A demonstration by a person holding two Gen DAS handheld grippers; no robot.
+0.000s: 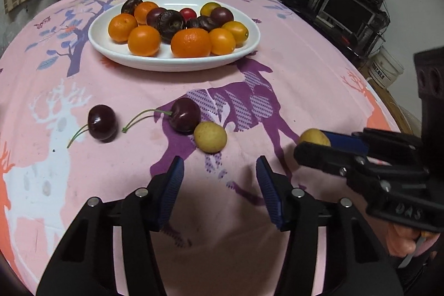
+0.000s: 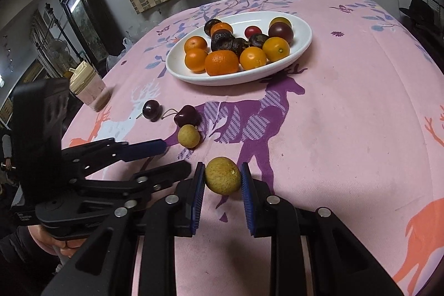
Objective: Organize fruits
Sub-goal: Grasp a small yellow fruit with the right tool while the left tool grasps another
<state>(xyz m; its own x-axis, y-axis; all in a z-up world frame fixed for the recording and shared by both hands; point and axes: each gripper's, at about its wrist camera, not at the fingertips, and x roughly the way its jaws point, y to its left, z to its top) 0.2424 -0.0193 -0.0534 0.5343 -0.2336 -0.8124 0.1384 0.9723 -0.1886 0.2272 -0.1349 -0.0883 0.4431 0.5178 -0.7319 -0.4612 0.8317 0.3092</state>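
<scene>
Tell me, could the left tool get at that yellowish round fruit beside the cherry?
Probably yes. The left tool is open and empty, and the yellowish fruit lies just ahead with bare cloth between. The cherry touching it might get nudged.

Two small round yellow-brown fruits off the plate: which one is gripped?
The small round yellow-brown fruit clamped between the right gripper pads. The other yellow-brown fruit lies free on the cloth, touching a dark red cherry.

The right gripper bore embossed letters that looked like "DAS" on its black body. Printing on a white bucket and a label on the left gripper stayed illegible.
</scene>
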